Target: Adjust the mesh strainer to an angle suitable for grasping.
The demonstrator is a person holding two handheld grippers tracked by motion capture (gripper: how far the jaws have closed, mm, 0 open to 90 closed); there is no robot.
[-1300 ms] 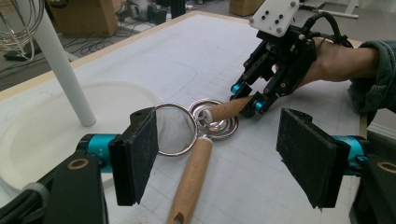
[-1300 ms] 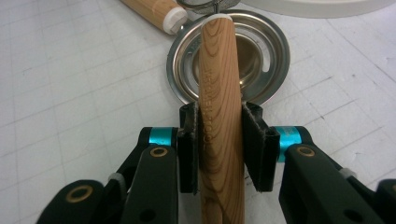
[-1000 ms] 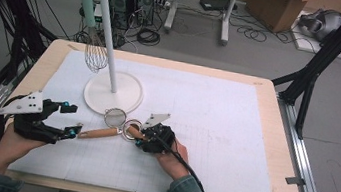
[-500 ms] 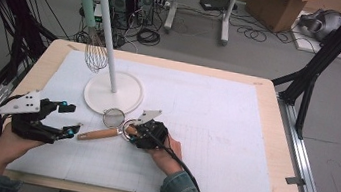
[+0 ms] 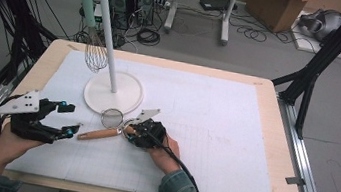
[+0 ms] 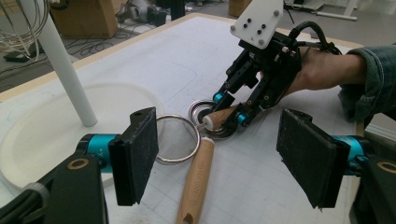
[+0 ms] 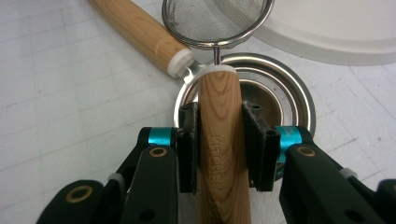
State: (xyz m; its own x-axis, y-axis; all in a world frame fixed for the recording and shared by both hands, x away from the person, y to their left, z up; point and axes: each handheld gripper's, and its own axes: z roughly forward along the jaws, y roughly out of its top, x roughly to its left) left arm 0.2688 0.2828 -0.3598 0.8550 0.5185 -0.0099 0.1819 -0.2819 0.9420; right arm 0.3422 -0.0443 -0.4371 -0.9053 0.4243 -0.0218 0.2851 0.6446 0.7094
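A small mesh strainer (image 5: 112, 117) (image 7: 217, 21) lies on the white mat in front of the stand's base. My right gripper (image 5: 131, 132) (image 7: 217, 140) is shut on its wooden handle (image 7: 219, 121), and a thin wire runs from the handle's tip to the mesh rim. A second wooden handle (image 5: 99, 134) (image 6: 197, 179) lies loose on the mat, with its end at a round metal ring (image 7: 280, 105) under my right jaws. My left gripper (image 5: 70, 119) (image 6: 219, 156) hovers open just left of that loose handle, nothing between its pads.
A white stand with a round base (image 5: 130, 101) and an upright pole (image 5: 109, 32) rises behind the strainer. A wire whisk (image 5: 95, 54) with a pale green handle hangs from its top. The white mat (image 5: 223, 134) stretches to the right.
My right gripper has slid a little to the left along the mat. The left gripper and the strainer have hardly moved.
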